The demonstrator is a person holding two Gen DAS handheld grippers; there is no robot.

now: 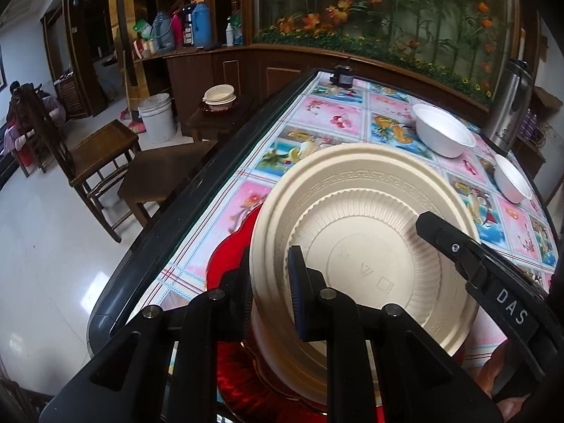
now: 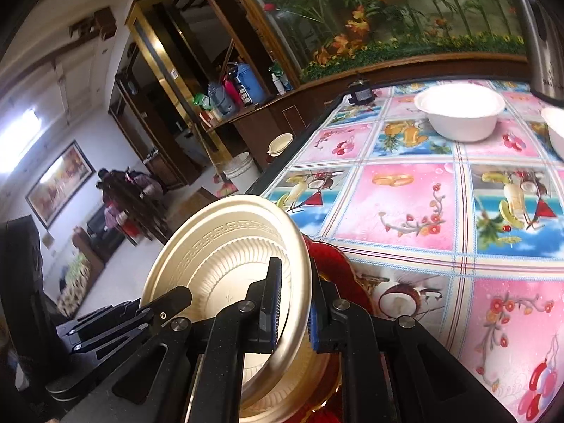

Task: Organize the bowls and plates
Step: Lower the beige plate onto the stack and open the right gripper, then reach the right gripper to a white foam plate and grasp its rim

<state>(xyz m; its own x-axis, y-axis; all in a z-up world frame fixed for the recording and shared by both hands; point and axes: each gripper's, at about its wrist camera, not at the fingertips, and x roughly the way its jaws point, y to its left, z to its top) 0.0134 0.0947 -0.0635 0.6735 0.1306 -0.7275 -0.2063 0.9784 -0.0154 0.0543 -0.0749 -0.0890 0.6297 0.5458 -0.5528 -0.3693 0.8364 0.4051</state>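
Step in hand, by judgement: stacking, with 1 cream moulded plastic plate with a key-pattern rim [image 1: 363,246] held tilted over the scalloped glossy red plate [image 1: 225,268] at the near left edge of the table under a fruit-print oilcloth [image 1: 338,112]. Left gripper [image 1: 269,299] clamped on the cream plate's near rim, 1 finger behind the rim, 1 blue-padded finger inside the well. Right gripper [image 2: 292,303] closed on the same plate at the opposite rim, rim pinched between both blue pads [image 2: 275,303]; its black finger also visible entering the left view at right. Cream plate thus carried between both claws, lower edge down near or on the red plate; actual contact not resolvable. Possibly a second cream piece nested beneath it in the right view; cannot tell. Beyond the cream plate, well apart: 1 large white foam bowl [image 1: 442,130] toward the far side, 1 smaller white foam bowl [image 1: 511,179] to the right of it, a steel flask [image 1: 507,105] behind them. Next move, by judgement: level the cream plate, centre it over the red plate, lower it flat, release both grips evenly so it does not tip toward the table edge; then the 2 white bowls left to nest.
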